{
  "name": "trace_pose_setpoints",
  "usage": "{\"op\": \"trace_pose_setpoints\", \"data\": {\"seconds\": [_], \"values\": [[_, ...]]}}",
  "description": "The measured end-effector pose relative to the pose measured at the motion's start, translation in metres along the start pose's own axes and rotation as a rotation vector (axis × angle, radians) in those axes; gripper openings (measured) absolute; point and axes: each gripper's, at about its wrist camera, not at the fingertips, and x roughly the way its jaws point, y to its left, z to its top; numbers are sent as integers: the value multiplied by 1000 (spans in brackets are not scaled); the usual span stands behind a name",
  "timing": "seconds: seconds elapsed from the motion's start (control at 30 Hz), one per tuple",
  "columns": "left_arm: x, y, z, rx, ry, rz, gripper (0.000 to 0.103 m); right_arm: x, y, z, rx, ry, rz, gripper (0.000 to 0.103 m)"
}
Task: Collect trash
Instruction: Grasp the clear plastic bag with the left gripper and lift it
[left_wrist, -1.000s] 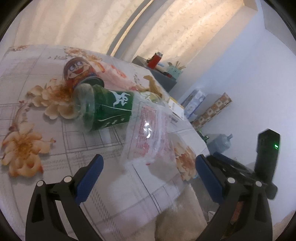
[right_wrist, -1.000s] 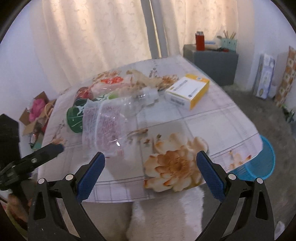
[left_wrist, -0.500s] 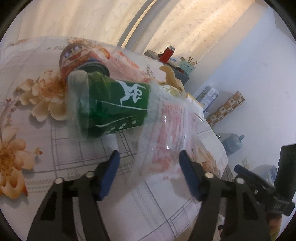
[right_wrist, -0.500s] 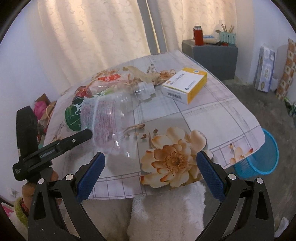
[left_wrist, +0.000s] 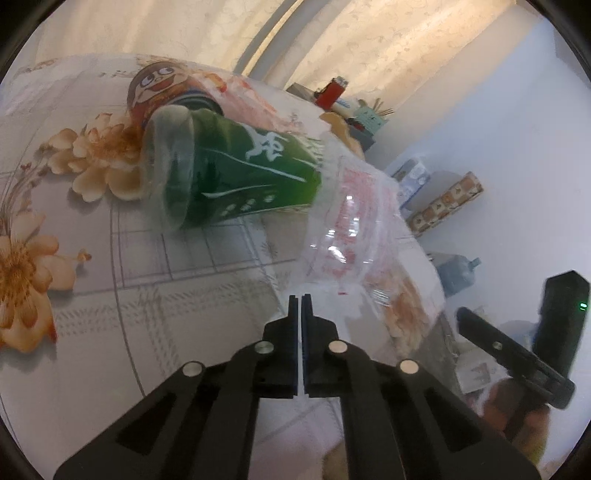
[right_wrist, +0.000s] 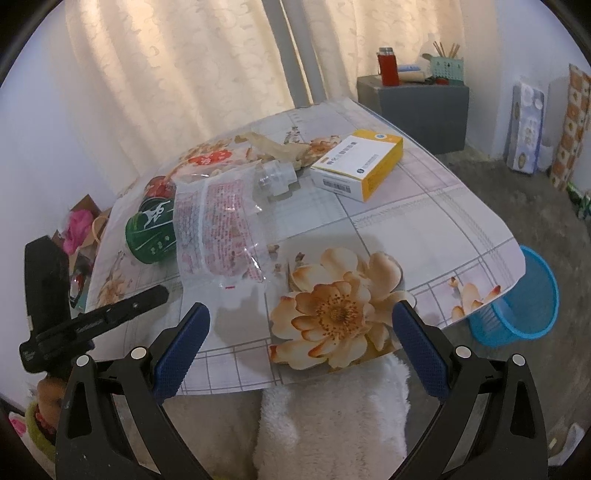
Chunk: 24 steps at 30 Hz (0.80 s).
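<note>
A clear plastic bag with red print (left_wrist: 347, 229) (right_wrist: 218, 229) lies on the flowered table (left_wrist: 110, 295), partly over a green-labelled clear bottle (left_wrist: 240, 173) (right_wrist: 151, 232) on its side. My left gripper (left_wrist: 300, 299) is shut, its tips pinched on the bag's near corner at table level. From the right wrist view its dark finger (right_wrist: 147, 299) reaches the bag's lower left corner. My right gripper (right_wrist: 301, 321) stands wide open near the table's front edge, with nothing between its blue pads (right_wrist: 184, 343).
A cartoon-printed packet (left_wrist: 159, 88) lies behind the bottle. A yellow and white box (right_wrist: 358, 162) and dry peel (right_wrist: 280, 147) sit farther back. A blue basket (right_wrist: 517, 295) stands on the floor at the table's right. A white fluffy seat (right_wrist: 332, 413) is below.
The left gripper's jaws went from wide open to shut around the bag's near edge, while it moved closer and lower toward the table. The right gripper stayed open and nearly still.
</note>
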Motion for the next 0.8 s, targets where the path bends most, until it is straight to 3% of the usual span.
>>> {"op": "trace_pose_setpoints", "data": {"seconds": [0.03, 0.07, 0.1, 0.17, 0.3, 0.57, 0.67, 0.8], "values": [[0, 0, 1, -6, -2, -16, 3, 0, -1, 0, 4, 1, 4, 95], [0, -1, 2, -9, 0, -19, 13, 1, -2, 0, 9, 2, 8, 95], [2, -1, 5, -15, -2, -7, 32, 1, -3, 0, 12, 2, 11, 95], [4, -4, 13, -24, -32, 14, 54, 1, -5, 3, 23, 1, 27, 95], [17, -9, 29, -8, -43, 6, 54, 6, -13, 14, 55, -14, 123, 93], [44, -12, 35, -16, -34, 18, 52, 55, -22, 42, 139, 58, 336, 72], [48, -12, 34, -27, -30, 5, 43, 81, -23, 45, 180, 118, 385, 61], [51, -14, 32, -18, -19, -16, 33, 99, -21, 41, 211, 177, 432, 32]]}}
